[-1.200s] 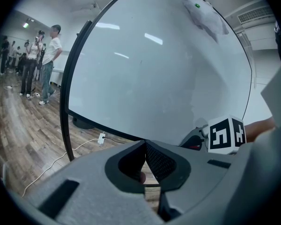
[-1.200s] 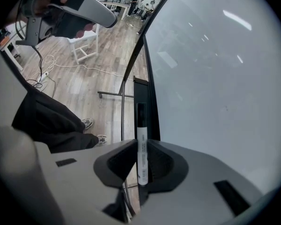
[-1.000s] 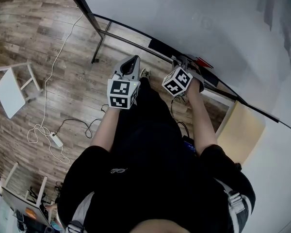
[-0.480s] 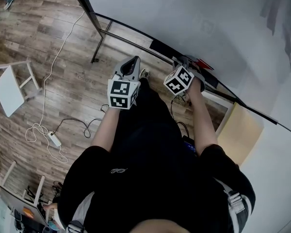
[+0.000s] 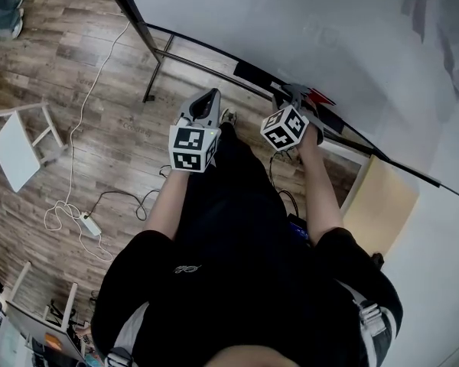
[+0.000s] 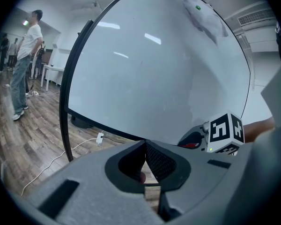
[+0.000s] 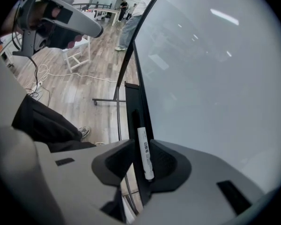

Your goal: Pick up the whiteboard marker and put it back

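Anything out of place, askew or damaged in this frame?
Nothing stands out. The whiteboard marker lies straight along the whiteboard's tray, between the parted jaws of the right claw. The left claw is shut and empty. Only a white cable trails loose across the floor.

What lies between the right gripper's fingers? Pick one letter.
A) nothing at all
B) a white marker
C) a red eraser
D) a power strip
B: the right gripper view shows a white marker lying along the dark tray between the fingers of the right gripper, which stand apart.
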### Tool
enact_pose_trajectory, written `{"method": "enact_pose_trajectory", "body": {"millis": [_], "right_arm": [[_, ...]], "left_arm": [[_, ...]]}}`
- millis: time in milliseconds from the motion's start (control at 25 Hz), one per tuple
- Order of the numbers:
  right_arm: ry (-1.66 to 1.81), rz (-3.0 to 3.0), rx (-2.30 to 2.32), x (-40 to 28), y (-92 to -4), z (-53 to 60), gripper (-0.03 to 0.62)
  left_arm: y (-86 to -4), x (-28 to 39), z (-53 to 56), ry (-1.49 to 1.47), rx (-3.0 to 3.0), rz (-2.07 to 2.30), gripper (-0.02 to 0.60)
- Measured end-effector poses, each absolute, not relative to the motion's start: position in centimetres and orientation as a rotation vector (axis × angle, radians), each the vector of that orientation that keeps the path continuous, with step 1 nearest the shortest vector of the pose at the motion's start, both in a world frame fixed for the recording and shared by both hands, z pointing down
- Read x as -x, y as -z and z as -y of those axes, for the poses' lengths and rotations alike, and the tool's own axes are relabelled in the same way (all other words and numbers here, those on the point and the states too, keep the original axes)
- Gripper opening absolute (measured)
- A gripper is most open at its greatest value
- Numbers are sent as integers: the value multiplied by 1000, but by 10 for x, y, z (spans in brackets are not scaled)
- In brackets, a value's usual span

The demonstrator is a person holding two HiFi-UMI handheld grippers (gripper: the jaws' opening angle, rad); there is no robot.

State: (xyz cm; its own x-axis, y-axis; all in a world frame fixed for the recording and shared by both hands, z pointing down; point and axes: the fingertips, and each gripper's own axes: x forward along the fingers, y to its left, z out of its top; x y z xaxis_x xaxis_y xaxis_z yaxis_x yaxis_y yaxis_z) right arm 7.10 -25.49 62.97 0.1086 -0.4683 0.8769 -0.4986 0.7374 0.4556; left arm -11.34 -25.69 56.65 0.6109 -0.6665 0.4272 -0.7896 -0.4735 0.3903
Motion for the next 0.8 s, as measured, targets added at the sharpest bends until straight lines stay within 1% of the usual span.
{"method": "enact_pose_trajectory", "body": {"millis": [200,360,480,800], "right_arm": [[-12,1589,-1000,-68,-600,248,83],[-11,1669,-1199,-72,-566,233,27],[-27,1735,-1331,-80,-542,217,4],[-233,1903,-1765,-137,-488,156,2]], "left_arm": [[-562,103,248,-299,-2319,1099,6],[-551,85,239,-292,-2369,1058,6],[-543,64,230,-289,-2407,1014,6],[-514,-7,193,-275,-2524,937,6]]}}
